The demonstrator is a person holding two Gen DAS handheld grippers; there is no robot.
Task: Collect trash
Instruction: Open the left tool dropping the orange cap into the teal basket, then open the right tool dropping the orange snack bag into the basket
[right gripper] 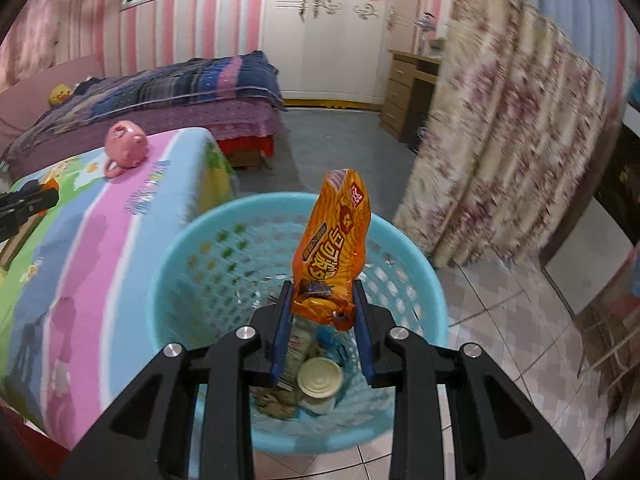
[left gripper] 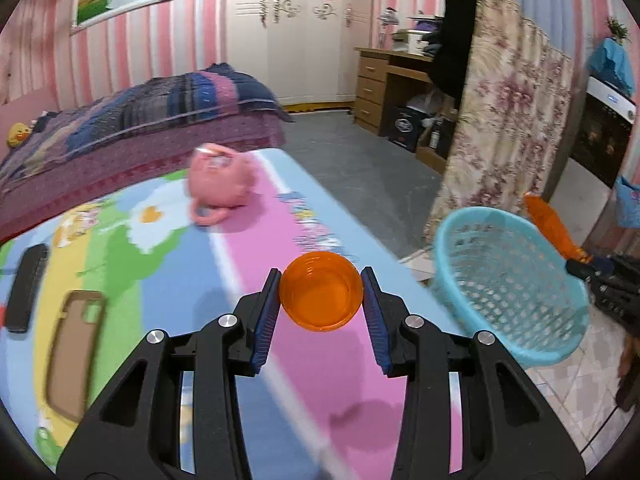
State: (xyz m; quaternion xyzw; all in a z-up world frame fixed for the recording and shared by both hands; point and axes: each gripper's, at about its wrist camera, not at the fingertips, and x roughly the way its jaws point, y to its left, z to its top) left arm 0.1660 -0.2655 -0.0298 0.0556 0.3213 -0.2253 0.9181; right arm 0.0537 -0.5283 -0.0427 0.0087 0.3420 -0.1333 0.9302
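My left gripper (left gripper: 321,280) is shut on an orange plastic cup (left gripper: 321,292) and holds it above the colourful table cover (left gripper: 168,280), near its right edge. A light blue mesh basket (left gripper: 508,280) stands on the floor to the right. My right gripper (right gripper: 322,300) is shut on an orange snack bag (right gripper: 332,240) and holds it upright over the basket (right gripper: 192,280). Inside the basket lie a round white lid (right gripper: 320,374) and other wrappers. The snack bag also shows in the left wrist view (left gripper: 548,224).
A pink piggy bank (left gripper: 220,184) sits at the table's far end. A black remote (left gripper: 26,292) and a brown phone case (left gripper: 76,356) lie on the left of the table. A floral curtain (right gripper: 500,152) hangs to the right of the basket. A bed (left gripper: 140,120) stands behind.
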